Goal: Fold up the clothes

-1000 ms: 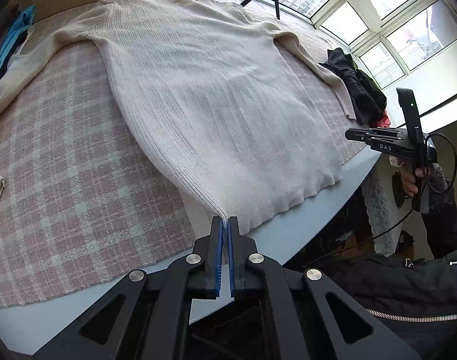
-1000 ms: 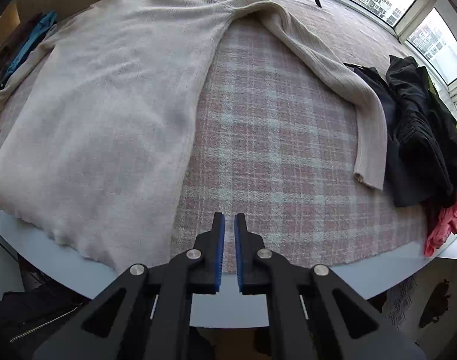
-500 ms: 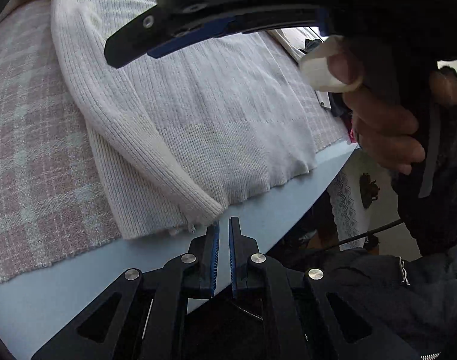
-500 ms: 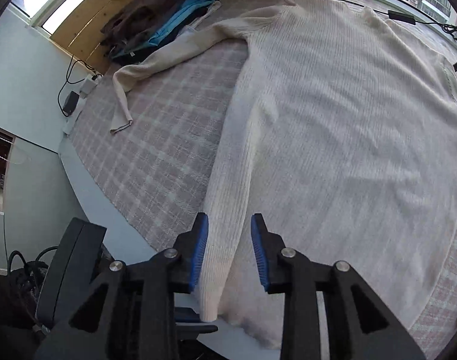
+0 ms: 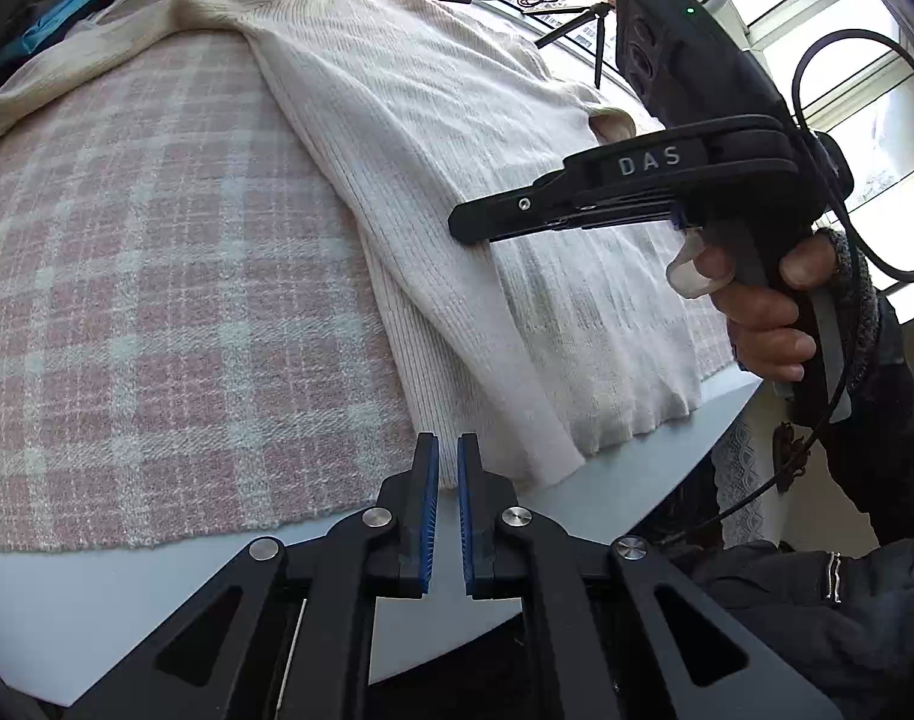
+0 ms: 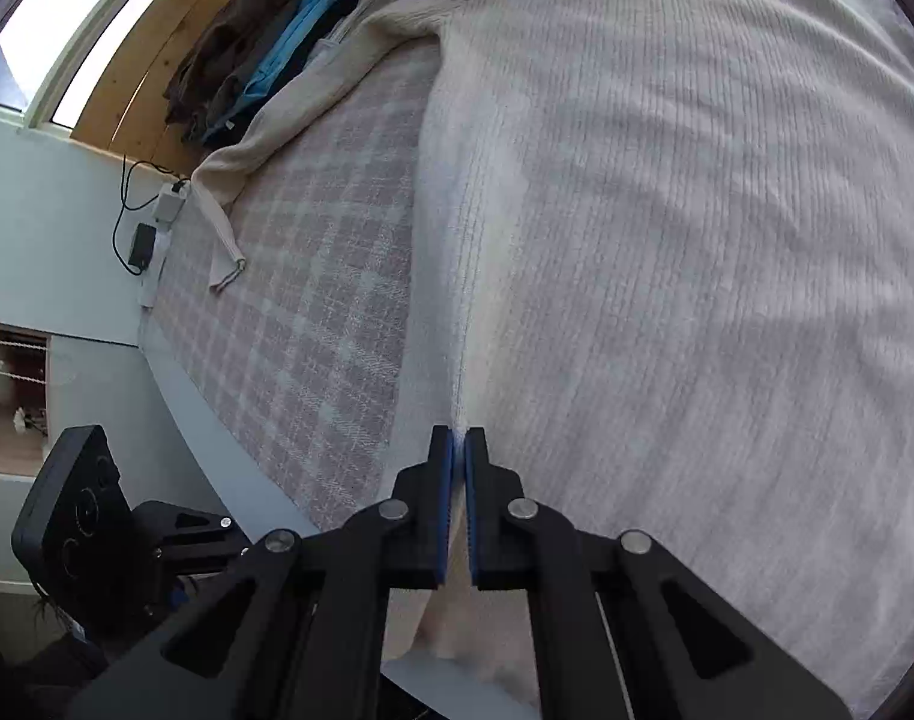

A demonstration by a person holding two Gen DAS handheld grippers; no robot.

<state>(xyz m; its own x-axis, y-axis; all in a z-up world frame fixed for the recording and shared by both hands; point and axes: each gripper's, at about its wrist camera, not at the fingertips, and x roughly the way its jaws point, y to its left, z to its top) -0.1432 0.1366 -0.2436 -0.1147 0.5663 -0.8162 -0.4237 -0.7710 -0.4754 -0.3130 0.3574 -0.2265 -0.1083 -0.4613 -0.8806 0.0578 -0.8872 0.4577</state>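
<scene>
1. The cream sweater (image 5: 457,192) lay flat on the plaid cloth (image 5: 156,300), its hem at the table's near edge (image 5: 637,498).
2. The right gripper (image 6: 458,450) pinched a raised ridge of the sweater's left side seam between its blue pads (the knit stood up in a thin crease there).
3. The left gripper (image 5: 447,456) hovered just off the hem's left corner, jaws nearly together, nothing between them.
4. One sleeve (image 6: 264,138) trailed left across the cloth; bare plaid lay open beside the body.
5. Other clothes (image 6: 264,48) were piled at the far left corner.
</scene>
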